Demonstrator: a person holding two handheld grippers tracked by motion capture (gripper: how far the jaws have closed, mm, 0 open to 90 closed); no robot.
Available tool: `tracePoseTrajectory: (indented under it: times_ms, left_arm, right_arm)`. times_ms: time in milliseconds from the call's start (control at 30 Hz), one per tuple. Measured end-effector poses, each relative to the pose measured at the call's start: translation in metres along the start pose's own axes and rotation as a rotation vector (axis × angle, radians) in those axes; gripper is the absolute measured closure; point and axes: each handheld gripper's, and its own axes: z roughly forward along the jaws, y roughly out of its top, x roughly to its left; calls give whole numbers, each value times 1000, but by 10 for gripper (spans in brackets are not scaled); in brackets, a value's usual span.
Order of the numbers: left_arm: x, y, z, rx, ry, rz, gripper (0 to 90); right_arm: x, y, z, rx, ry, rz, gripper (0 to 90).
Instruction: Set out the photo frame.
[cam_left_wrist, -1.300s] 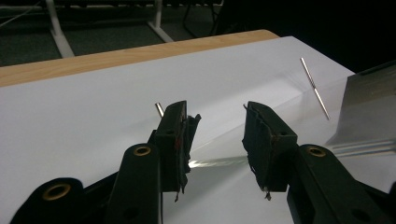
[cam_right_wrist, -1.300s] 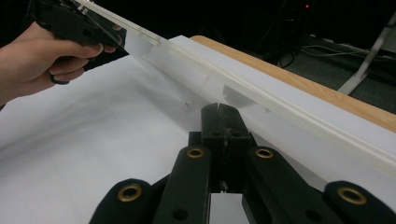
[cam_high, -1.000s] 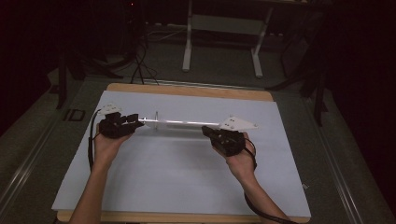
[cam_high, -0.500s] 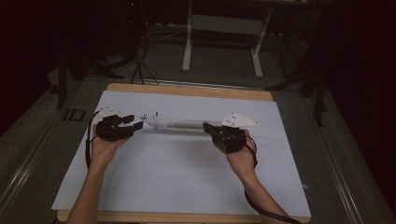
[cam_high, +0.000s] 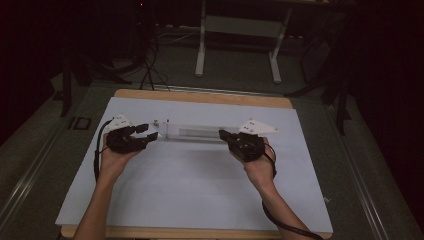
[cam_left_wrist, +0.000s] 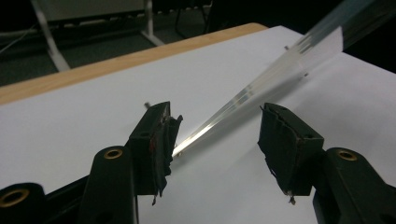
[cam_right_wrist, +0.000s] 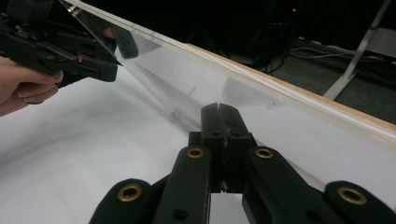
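Observation:
A long clear plastic plate spans between my two grippers over the white sheet. My right gripper is shut on its right end; in the right gripper view the jaws are pressed together at the plate. My left gripper is open at the plate's left end. Its jaws have just been opening. In the left gripper view the plate runs in between the spread jaws, with its tip close to the left pad and well clear of the right one.
The white sheet lies on a wooden table whose far edge shows bare. Beyond it stand a white metal frame and cables on the dark floor. The other hand and its gripper appear at the upper left of the right gripper view.
The left gripper's jaws have spread apart and let go of the plate's left end. The right gripper stays shut on the right end, in place.

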Motion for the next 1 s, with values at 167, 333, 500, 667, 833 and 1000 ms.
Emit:
tracePoseTrajectory:
  times_ms: [167,333,500,667,833,1000]
  left_arm:
    - [-5,6,5,-13,-21,25,424]
    - [-10,13,10,-27,-31,40,400]
    - [-14,17,19,-31,-32,56,404]
    - [-17,19,23,-27,-23,67,433]
    - [-19,21,28,-27,-8,75,439]
    - [-19,22,29,-29,-1,74,460]
  right_arm:
    - [-2,1,1,0,-6,7,900]
    - [-4,2,1,-3,-8,8,900]
    - [-7,3,1,-5,-16,18,900]
    - [-11,4,1,-7,-25,25,900]
    - [-14,4,0,-7,-33,30,900]
    - [-16,4,0,-6,-40,32,900]
